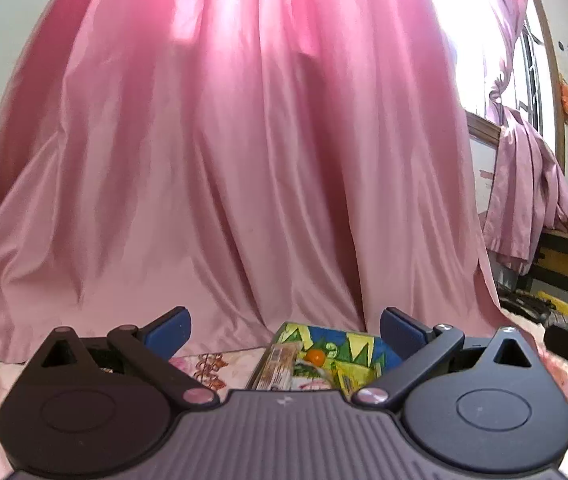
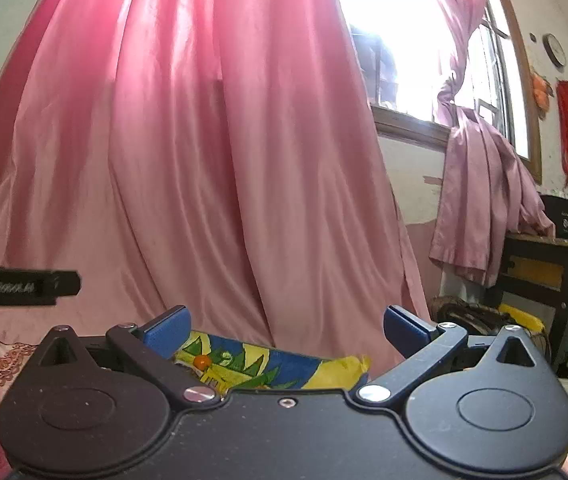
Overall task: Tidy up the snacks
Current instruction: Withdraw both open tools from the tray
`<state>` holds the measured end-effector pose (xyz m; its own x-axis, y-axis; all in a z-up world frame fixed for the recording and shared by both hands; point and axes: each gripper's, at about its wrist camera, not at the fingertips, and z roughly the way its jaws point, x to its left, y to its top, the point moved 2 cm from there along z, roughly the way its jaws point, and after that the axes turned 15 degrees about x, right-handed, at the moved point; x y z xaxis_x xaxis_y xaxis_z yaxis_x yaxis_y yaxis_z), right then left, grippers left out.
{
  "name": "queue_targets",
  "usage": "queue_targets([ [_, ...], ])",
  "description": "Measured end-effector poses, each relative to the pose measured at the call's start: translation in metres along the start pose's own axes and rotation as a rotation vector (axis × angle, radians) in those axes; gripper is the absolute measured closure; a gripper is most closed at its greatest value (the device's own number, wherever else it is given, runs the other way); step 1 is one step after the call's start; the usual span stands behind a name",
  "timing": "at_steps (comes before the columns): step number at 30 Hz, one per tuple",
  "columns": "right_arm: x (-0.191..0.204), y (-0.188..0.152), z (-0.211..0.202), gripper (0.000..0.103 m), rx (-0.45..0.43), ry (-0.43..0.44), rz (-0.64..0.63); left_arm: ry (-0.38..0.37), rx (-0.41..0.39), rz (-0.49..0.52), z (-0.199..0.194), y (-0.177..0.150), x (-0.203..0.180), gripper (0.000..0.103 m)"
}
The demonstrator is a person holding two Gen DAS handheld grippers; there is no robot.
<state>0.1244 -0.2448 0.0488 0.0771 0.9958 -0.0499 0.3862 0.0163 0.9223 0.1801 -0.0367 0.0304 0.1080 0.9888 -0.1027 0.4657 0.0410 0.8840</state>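
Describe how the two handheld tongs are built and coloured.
Both match in build. The left tongs carry blue pads on black linkage arms with silver pivot screws, round black side housings, and a ribbed grey centre body. The right tongs have the same blue pads and black arms, but a smooth black body.

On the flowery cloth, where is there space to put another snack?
Bare flowery cloth lies left of the colourful snack pack, up to the pink curtain. Around the pack it is crowded. The rest is hidden under both open grippers.
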Motion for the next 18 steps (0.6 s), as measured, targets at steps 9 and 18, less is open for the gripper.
queue_targets([
  [9,-0.01,-0.016,-0.036,0.001,0.013,0.01,0.059,0.015,0.013,0.059,-0.039,-0.029,-0.009,0.0],
  [18,-0.019,-0.029,-0.062,0.001,0.048,0.026,0.113,0.033,0.058,0.049,-0.067,-0.052,-0.001,0.0],
])
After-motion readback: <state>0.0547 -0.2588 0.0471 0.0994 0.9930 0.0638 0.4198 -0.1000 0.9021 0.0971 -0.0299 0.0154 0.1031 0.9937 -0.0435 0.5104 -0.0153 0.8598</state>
